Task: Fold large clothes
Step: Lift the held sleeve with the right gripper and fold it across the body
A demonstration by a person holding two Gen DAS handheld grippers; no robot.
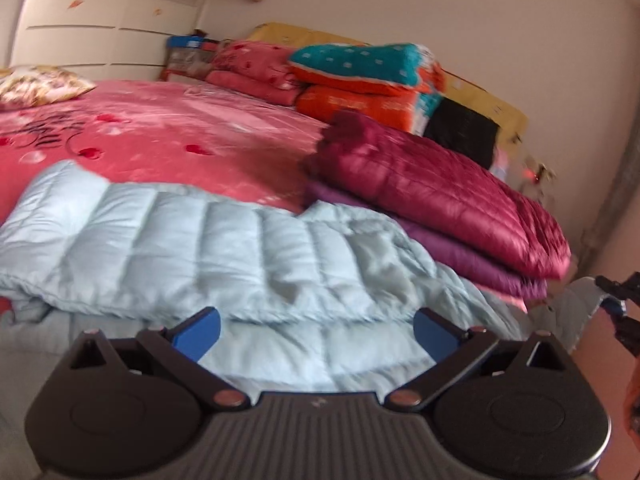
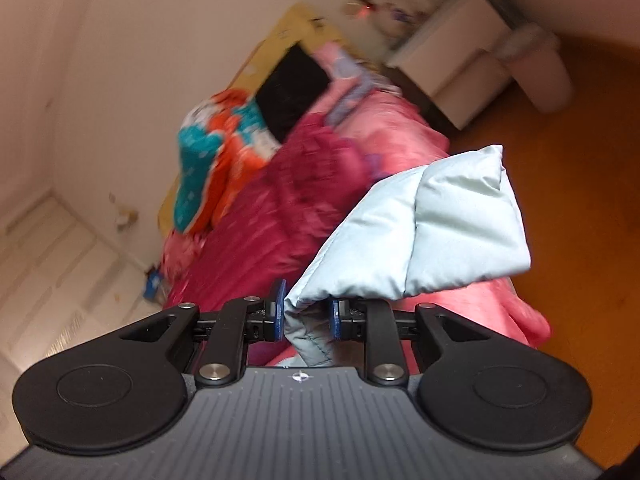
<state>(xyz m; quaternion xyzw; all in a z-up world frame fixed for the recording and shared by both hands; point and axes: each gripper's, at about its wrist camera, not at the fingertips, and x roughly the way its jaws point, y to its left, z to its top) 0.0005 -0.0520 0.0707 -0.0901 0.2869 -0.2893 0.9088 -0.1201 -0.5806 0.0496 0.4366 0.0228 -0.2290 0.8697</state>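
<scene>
Right gripper [image 2: 306, 314] nearest the lens in the right wrist view: blue pads clamped on a bunched fold of the pale blue puffer jacket [image 2: 420, 232], with a padded corner flopping out past the tips. Left gripper [image 1: 316, 332] has its pads wide apart with nothing between them, hovering just above the jacket [image 1: 192, 240].

Landmark is the jacket, which lies spread along the near edge of the pink bedspread [image 1: 168, 132]. The maroon quilted coat [image 1: 432, 196] sits folded just beside the jacket's far right end, stacked on a purple garment [image 1: 472, 256]. The orange and teal blankets [image 1: 360, 80] are piled well beyond the jacket, behind the maroon coat, and a floral pillow [image 1: 40, 84] lies far off past its left end.

Handling, as a judgement: the jacket looks light, puffy and soft. It droops where unsupported, so it won't hold a crease alone. The shell looks smooth, likely slippery, and a thin pinch may slide out. Better to take hold at a seam, hem or cuff, where the stitching gives bulk. The right grip on the bunched fold looks fair. The left should take the matching edge near its tips so both ends lift evenly.
</scene>
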